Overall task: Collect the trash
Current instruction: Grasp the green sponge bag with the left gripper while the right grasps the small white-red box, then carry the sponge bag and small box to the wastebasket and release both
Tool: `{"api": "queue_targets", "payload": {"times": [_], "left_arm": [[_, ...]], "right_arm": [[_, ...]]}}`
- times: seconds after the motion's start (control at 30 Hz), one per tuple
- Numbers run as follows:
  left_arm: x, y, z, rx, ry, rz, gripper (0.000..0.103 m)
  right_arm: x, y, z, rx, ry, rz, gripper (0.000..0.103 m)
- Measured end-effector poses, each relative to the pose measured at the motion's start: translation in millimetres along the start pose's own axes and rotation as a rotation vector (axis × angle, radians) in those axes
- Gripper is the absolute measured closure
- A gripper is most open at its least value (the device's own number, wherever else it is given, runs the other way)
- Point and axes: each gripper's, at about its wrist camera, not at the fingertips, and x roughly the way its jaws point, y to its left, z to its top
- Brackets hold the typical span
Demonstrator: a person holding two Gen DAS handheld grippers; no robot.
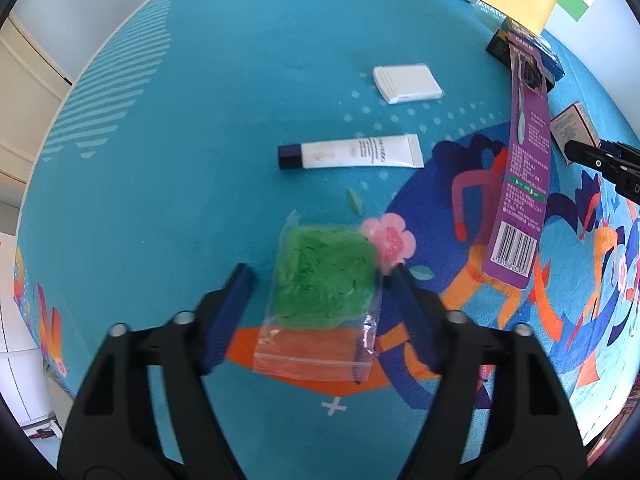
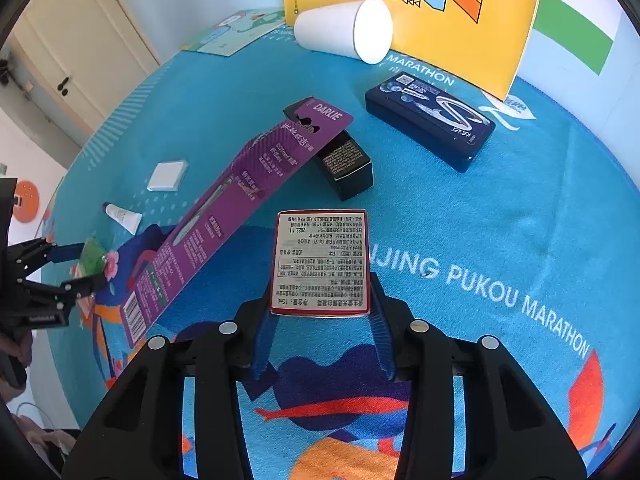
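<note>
A clear zip bag of green stuff [image 1: 326,280] lies on the blue printed mat between the fingers of my left gripper [image 1: 322,276], which is open around it. My right gripper [image 2: 320,300] stands with its jaws on both sides of a small red-edged white box [image 2: 322,260]; whether the pads press it I cannot tell. A white tube with a dark cap [image 1: 352,153], a flat white case [image 1: 408,83], a purple toothbrush pack [image 1: 522,168] and a tipped white paper cup [image 2: 346,30] lie on the mat. The left gripper also shows in the right wrist view [image 2: 86,266].
A small black box [image 2: 346,164] props up the purple pack [image 2: 224,208]. A dark blue tin [image 2: 432,118] lies at the back. A yellow book [image 2: 420,4] leans on the wall, and a card [image 2: 236,34] lies at the back left. The mat edge [image 1: 48,272] is at left.
</note>
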Motion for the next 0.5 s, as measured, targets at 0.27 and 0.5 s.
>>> {"api": "queue_targets", "payload": {"times": [0.27, 0.5], "left_arm": [[-10.5, 10.9, 0.1, -0.025, -0.036, -0.048, 0.057], [-31.8, 12.0, -15.0, -0.010, -0.104, -0.062, 0.057]], "right_arm": [[-16.1, 7.4, -2.5, -0.016, -0.032, -0.011, 0.062], [-39.2, 21.1, -6.6, -0.036, -0.063, -0.017, 0.062]]}}
